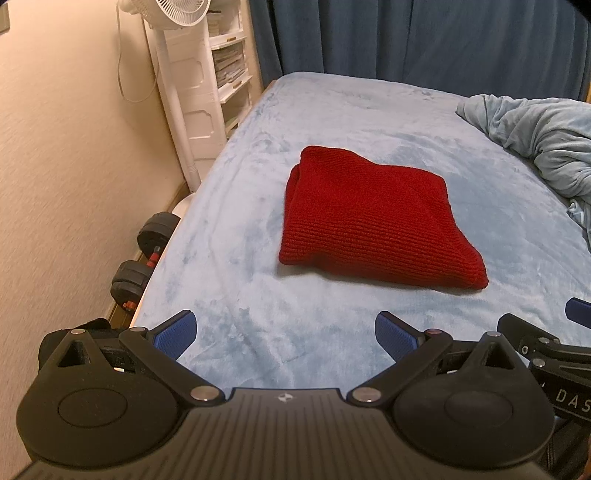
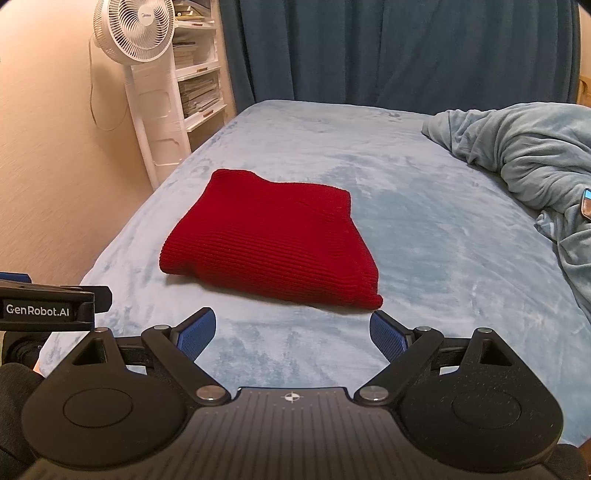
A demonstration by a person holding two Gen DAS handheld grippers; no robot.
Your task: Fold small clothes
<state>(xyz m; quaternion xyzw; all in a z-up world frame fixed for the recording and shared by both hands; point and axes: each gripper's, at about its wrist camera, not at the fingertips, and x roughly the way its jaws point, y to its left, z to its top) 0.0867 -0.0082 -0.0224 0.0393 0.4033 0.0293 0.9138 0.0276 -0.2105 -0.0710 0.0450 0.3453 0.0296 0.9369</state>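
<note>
Though nothing was gripped, the job looked close to done: the red knit (image 1: 376, 218) lay on the bed (image 1: 240, 280) as a compact, layered rectangle with its edges roughly squared, so at most a little tidying or setting aside seemed left. No other loose garment showed, only a rumpled blanket (image 2: 524, 155) well beyond the knit's right side. The left gripper (image 1: 286, 334) hovered near the knit's front edge, fingers (image 1: 177, 334) spread wide and empty, apart from the cloth. The right gripper (image 2: 291, 332) hung likewise at the front edge, wide open and holding nothing; its right finger pointed near the knit's front right corner, though I could not tell whether it touched. A fan (image 2: 135, 29) stood beyond the knit's far left.
</note>
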